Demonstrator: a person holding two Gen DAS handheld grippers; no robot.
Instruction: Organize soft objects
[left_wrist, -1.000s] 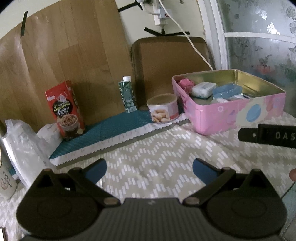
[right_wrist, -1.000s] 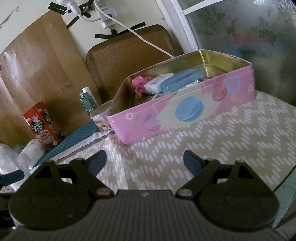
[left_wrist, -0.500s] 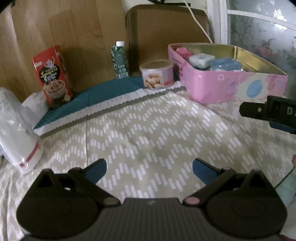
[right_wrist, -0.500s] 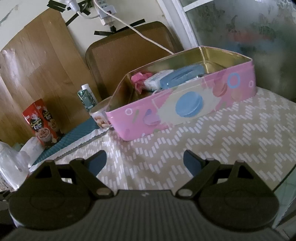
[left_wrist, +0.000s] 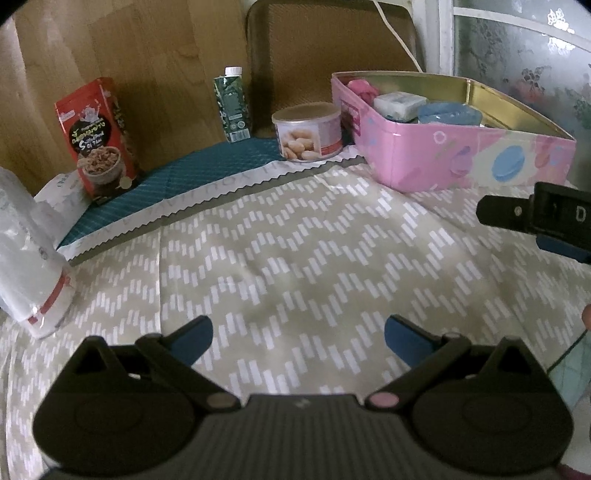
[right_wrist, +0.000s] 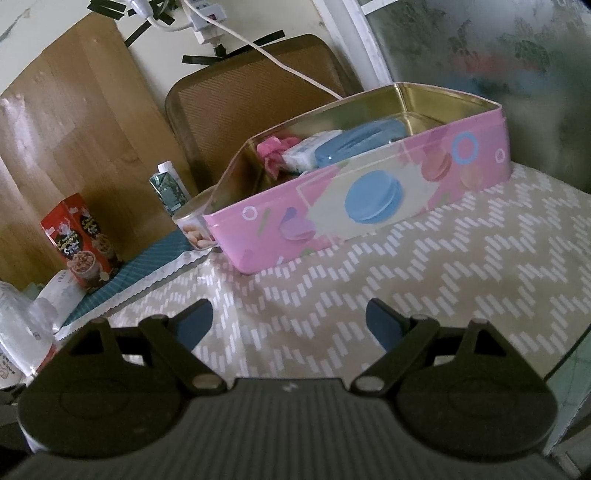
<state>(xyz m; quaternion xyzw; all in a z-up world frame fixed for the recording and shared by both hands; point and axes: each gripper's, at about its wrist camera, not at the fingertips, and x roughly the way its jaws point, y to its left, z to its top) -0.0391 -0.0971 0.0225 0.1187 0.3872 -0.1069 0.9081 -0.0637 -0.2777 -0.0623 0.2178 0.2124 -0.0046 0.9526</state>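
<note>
Pink tin box (right_wrist: 354, 218) stands on the table (left_wrist: 295, 266), which is covered by a beige chevron-patterned cloth, at the far right. It is open at the top and holds three soft items: one pink crumpled piece (left_wrist: 360, 86) at the left end, one white packet (left_wrist: 399, 103) beside it, and one blue pouch (left_wrist: 448, 114) to the right of that.

Left tool (left_wrist: 298, 330) hangs over bare cloth with its jaws spread wide and nothing between them; the tin lies well ahead and to its right. Right tool (right_wrist: 289, 320) is likewise spread wide and empty, over bare cloth, with the tin directly ahead of it and apart from its fingertips. In the left wrist view, one black finger of the right tool shows at the right edge, in front of the tin.

Count of other items along the back: one round can (left_wrist: 306, 134) printed with nuts, just beside the tin's left end; one green carton (left_wrist: 232, 105) with a white cap; one red snack box (left_wrist: 98, 138); one teal mat (left_wrist: 177, 184) beneath them. One clear plastic bag (left_wrist: 26, 258) lies at the left edge.
</note>
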